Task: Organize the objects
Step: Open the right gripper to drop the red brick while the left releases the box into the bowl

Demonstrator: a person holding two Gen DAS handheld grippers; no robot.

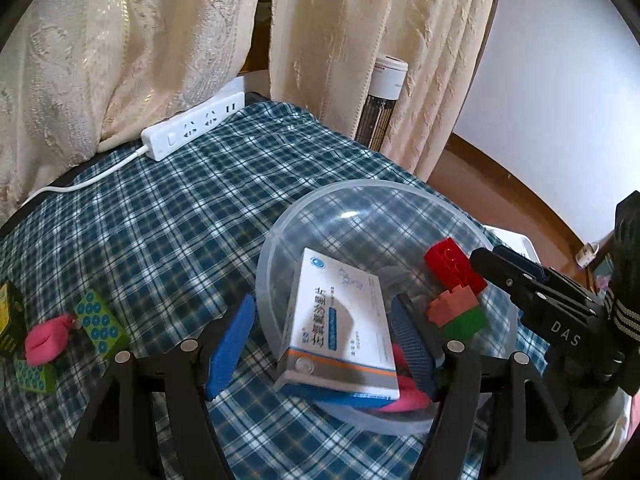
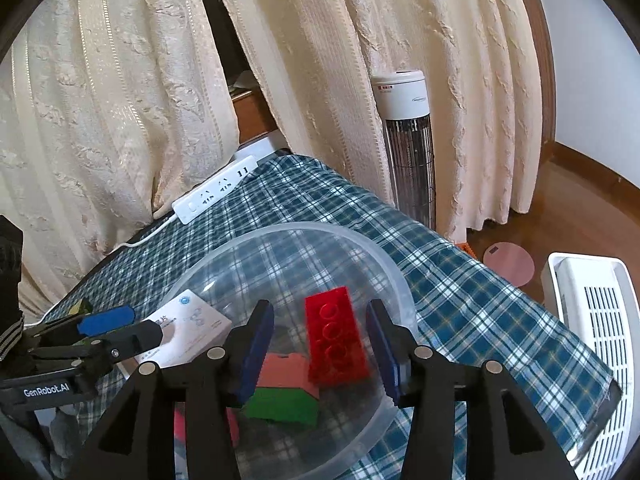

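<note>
In the clear bowl [image 1: 280,236] on the plaid-covered table [image 1: 180,208] you already have the white-and-blue medicine box [image 1: 340,328], a red brick [image 1: 454,266], a salmon brick [image 1: 452,308], a green brick [image 1: 466,322] and something pink [image 1: 404,394] mostly hidden under the box. I'd call that more than half done.

Left on the cloth, far left of the left wrist view: a pink soft item [image 1: 48,338], two green dotted blocks [image 1: 100,322] [image 1: 34,376] and a dark yellow-printed object [image 1: 10,320] cut off by the frame edge. All four lie well apart from the bowl, and those look like your remaining picks.

Your left hand-held gripper [image 1: 320,344] is spread open and holds nothing. Its fingers straddle the bowl's near rim: left pad outside the wall, right pad over the inside, with the medicine box lying between them. I can't tell whether either pad touches the box.

Your right hand-held gripper [image 2: 320,350] is also spread open and empty, poised over the bowl. The red brick [image 2: 336,340] sits between its fingers, leaning on the salmon brick [image 2: 288,368] and green brick [image 2: 282,404]; a gap shows on both sides, so no grip.

Off-task stuff: a power strip [image 1: 192,126] at the far table edge by the curtains [image 1: 120,40], a tower heater [image 2: 408,140] behind, and a white appliance [image 2: 592,320] on the floor to the right.
</note>
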